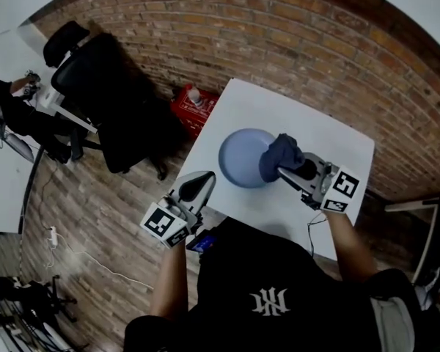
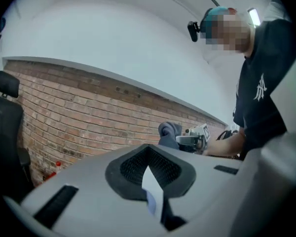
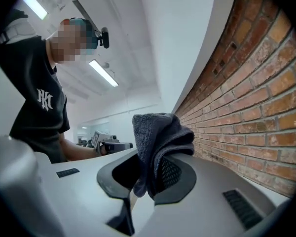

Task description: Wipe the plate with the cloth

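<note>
A round blue plate [image 1: 240, 158] lies flat on the white table [image 1: 330, 145]. A dark blue cloth [image 1: 280, 152] is bunched over the plate's right rim, with my right gripper [image 1: 282, 169] shut on it. In the right gripper view the cloth [image 3: 158, 142] folds up out of the closed jaws of my right gripper [image 3: 148, 181]. My left gripper [image 1: 198, 183] hovers at the table's near left edge, short of the plate, jaws together with nothing held. The left gripper view shows my left gripper [image 2: 150, 181] with only a thin sliver between its pads, and the cloth [image 2: 168, 132] beyond.
A black office chair [image 1: 110, 94] stands left of the table on the brick floor. A red box [image 1: 193, 105] with a bottle sits by the table's far left corner. Another person [image 1: 7, 101] is at a white desk far left. A cable and power strip [image 1: 53, 235] lie on the floor.
</note>
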`<move>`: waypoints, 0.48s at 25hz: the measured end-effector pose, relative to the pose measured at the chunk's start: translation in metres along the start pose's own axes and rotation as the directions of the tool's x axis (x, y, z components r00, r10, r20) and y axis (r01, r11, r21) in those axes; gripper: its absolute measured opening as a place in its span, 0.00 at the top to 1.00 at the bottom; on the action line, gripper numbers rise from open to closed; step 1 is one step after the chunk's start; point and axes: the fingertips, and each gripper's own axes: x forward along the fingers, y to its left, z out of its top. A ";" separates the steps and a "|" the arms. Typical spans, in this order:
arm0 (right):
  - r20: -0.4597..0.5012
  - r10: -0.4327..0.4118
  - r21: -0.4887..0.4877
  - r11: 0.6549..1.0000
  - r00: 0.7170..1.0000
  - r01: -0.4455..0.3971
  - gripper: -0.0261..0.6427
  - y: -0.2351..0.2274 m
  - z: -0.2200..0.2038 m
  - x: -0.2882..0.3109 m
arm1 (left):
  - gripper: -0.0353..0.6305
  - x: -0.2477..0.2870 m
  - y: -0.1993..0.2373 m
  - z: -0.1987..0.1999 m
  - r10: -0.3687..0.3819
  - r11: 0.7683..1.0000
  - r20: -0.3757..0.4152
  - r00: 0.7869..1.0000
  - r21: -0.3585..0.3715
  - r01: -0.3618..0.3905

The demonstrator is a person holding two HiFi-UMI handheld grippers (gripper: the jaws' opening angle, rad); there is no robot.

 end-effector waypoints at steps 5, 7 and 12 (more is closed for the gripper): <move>-0.041 -0.013 -0.047 0.999 0.999 0.011 0.85 0.017 -0.009 -0.018 | 0.94 -0.005 -0.009 0.002 -0.018 0.999 -0.036 0.999 0.027 0.019; -0.043 0.003 -0.041 0.999 0.999 -0.004 0.85 0.024 -0.013 -0.019 | 0.94 -0.007 -0.011 0.006 -0.019 0.999 -0.032 0.999 0.040 0.021; -0.068 0.038 -0.028 0.999 0.997 -0.040 0.85 0.031 -0.024 -0.015 | 0.94 -0.005 -0.012 0.003 -0.016 0.999 -0.034 0.999 0.040 0.018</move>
